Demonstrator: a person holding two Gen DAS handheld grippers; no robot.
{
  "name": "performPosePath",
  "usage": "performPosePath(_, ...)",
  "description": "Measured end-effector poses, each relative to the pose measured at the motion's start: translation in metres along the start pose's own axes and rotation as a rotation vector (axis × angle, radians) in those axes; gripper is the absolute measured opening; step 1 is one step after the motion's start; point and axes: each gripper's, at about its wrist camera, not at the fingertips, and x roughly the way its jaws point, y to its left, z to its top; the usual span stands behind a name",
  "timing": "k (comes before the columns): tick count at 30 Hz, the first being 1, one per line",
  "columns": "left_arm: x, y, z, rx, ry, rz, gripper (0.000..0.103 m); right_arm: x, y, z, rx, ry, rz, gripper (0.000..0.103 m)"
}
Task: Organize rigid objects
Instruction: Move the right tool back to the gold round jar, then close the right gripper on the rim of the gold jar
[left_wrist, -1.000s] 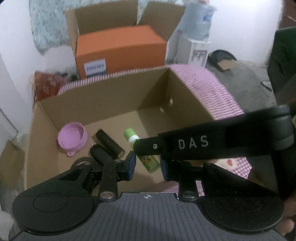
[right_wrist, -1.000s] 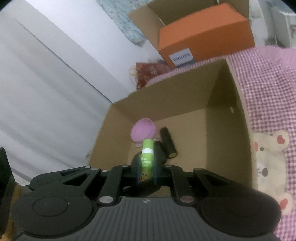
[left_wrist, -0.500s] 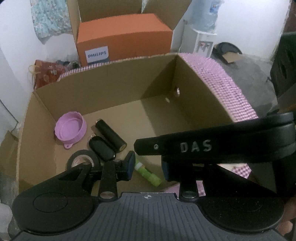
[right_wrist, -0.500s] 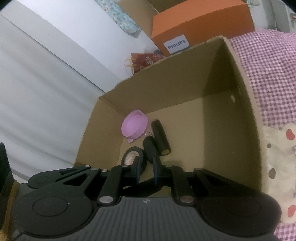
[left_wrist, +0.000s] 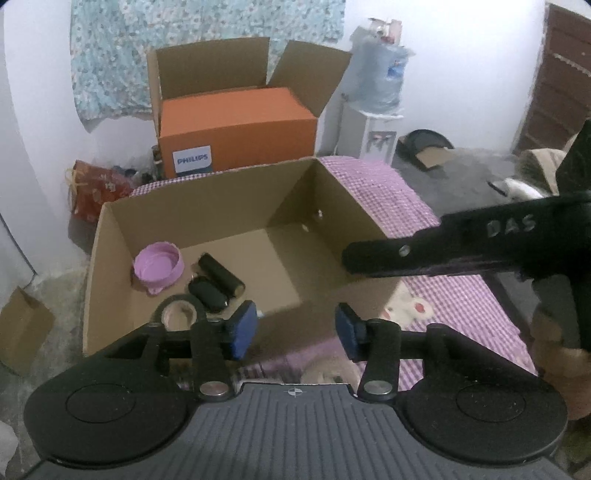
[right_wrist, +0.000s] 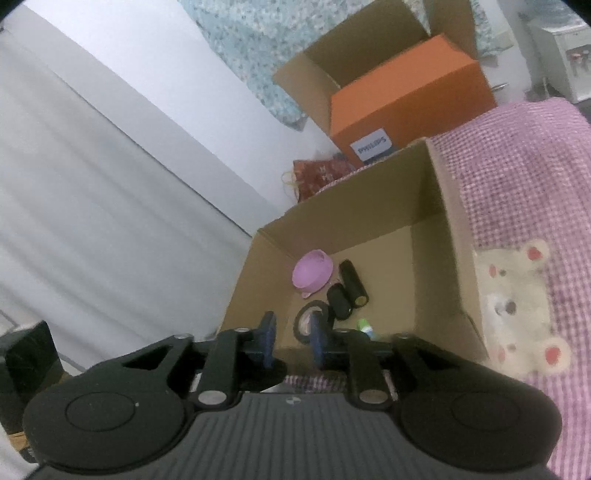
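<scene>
An open cardboard box (left_wrist: 207, 192) stands on a pink checked blanket. In it lie a pink cup (left_wrist: 157, 266), a black cylinder (left_wrist: 221, 275), a black fob (left_wrist: 207, 295) and a roll of tape (left_wrist: 179, 314). My left gripper (left_wrist: 294, 330) hangs over the box's near wall, its jaws opening with nothing between them. In the right wrist view the same box (right_wrist: 369, 206) holds the cup (right_wrist: 312, 273), the cylinder (right_wrist: 352, 282), the fob (right_wrist: 339, 301), the tape (right_wrist: 308, 319) and a green glue stick (right_wrist: 366, 326). My right gripper (right_wrist: 291, 338) is above the near-left corner, jaws opening and empty.
An orange box (left_wrist: 236, 129) sits inside a bigger carton behind. A red bag (left_wrist: 96, 188) lies left of it and a water dispenser (left_wrist: 373, 110) stands to the right. The blanket (right_wrist: 517, 221) with a bear print spreads to the right. The right tool's black bar (left_wrist: 480, 240) crosses the left wrist view.
The right gripper let the green glue stick go, and it now lies in the box. Both grippers drew back and up from the box, and their jaws spread wider.
</scene>
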Motion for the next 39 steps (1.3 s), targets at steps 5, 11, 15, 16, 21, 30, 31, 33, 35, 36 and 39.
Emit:
performPosePath(5, -0.005, -0.003, -0.033, -0.004, 0.008, -0.026, 0.052, -0.017, -0.004, -0.032, 0.004, -0.016, -0.047, 0.054)
performPosePath(11, 0.015, -0.009, -0.067, 0.010, 0.030, -0.043, 0.056, -0.012, -0.019, -0.070, 0.044, 0.018, -0.092, 0.059)
performPosePath(15, 0.035, -0.018, -0.081, 0.057, 0.033, -0.020, 0.056, -0.001, -0.030, -0.085, 0.065, 0.047, -0.127, 0.059)
performPosePath(16, 0.040, -0.021, -0.083, 0.070, 0.030, -0.014, 0.056, 0.001, -0.033, -0.087, 0.070, 0.052, -0.132, 0.059)
performPosePath(21, 0.064, -0.029, -0.090, 0.103, 0.040, -0.004, 0.056, 0.015, -0.043, -0.090, 0.072, 0.062, -0.153, 0.059)
performPosePath(30, 0.091, -0.031, -0.085, 0.112, 0.054, 0.011, 0.054, 0.042, -0.058, -0.080, 0.050, 0.093, -0.158, 0.058)
performPosePath(31, 0.093, -0.031, -0.083, 0.111, 0.053, 0.010, 0.054, 0.046, -0.060, -0.079, 0.049, 0.101, -0.153, 0.058)
performPosePath(33, 0.096, -0.029, -0.080, 0.110, 0.052, 0.012, 0.054, 0.051, -0.062, -0.078, 0.056, 0.110, -0.134, 0.052)
performPosePath(35, 0.098, -0.031, -0.079, 0.114, 0.051, 0.014, 0.054, 0.053, -0.063, -0.078, 0.056, 0.117, -0.126, 0.051)
performPosePath(36, 0.098, -0.032, -0.079, 0.119, 0.051, 0.014, 0.054, 0.052, -0.062, -0.078, 0.049, 0.116, -0.129, 0.051)
performPosePath(39, 0.097, -0.037, -0.081, 0.132, 0.053, 0.000, 0.054, 0.047, -0.065, -0.080, 0.049, 0.115, -0.135, 0.051)
